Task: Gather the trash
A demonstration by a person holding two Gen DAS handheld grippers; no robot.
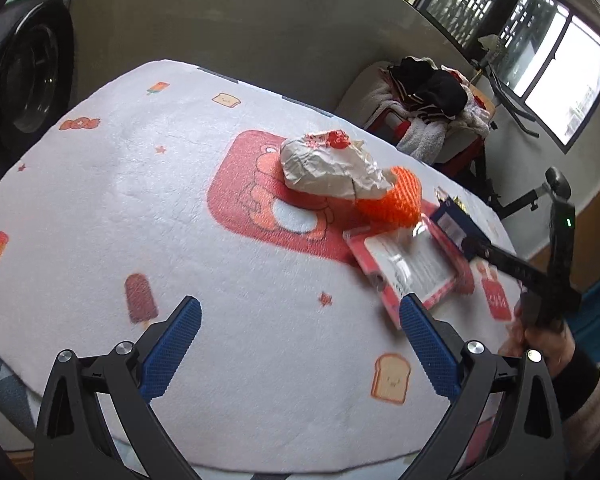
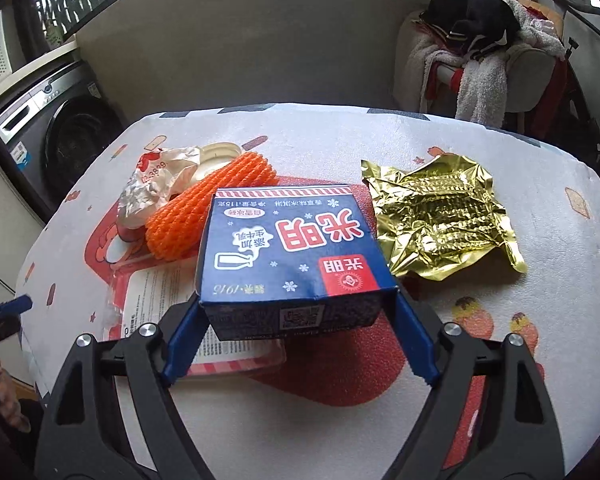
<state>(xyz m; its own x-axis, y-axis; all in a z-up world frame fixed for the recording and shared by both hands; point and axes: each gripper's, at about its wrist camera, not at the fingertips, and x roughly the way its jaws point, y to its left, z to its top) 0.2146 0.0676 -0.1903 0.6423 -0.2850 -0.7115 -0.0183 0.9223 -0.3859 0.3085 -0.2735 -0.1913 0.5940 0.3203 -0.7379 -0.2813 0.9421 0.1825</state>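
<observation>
The right gripper (image 2: 298, 320) is holding a blue box (image 2: 292, 248) between its two blue fingers (image 2: 184, 340). The fingers are pressing on the left and right sides of the box. The box has red and white writing on top and a little milk bottle drawing. It is sitting up above a flat pink and white packet (image 2: 172, 300) that is lying on the table (image 2: 520, 360).

The table is wearing a soft white cloth with pictures of toast, ice pops and a big red patch with a bear.

Just behind the box, on its left, an orange foam net (image 2: 204, 212) is lying on its side. A crumpled white wrapper (image 2: 160, 184) with red marks is touching the orange net. A shiny gold wrapper (image 2: 440, 216) is lying flat to the right of the box, near it but not touching.

The left gripper (image 1: 300, 344) is hanging over the near part of the table with its blue fingers (image 1: 172, 352) spread wide apart and nothing between them. In its view the white wrapper (image 1: 332, 168) is leaning on the orange net (image 1: 392, 200), and the pink packet (image 1: 408, 268) is lying just in front of them. The blue box (image 1: 456, 228) is showing at the right, with the other gripper's black arm reaching to it.

A washing machine (image 2: 52, 136) is standing by the wall, and a pile of clothes (image 2: 480, 48) is sitting on a chair behind the table
</observation>
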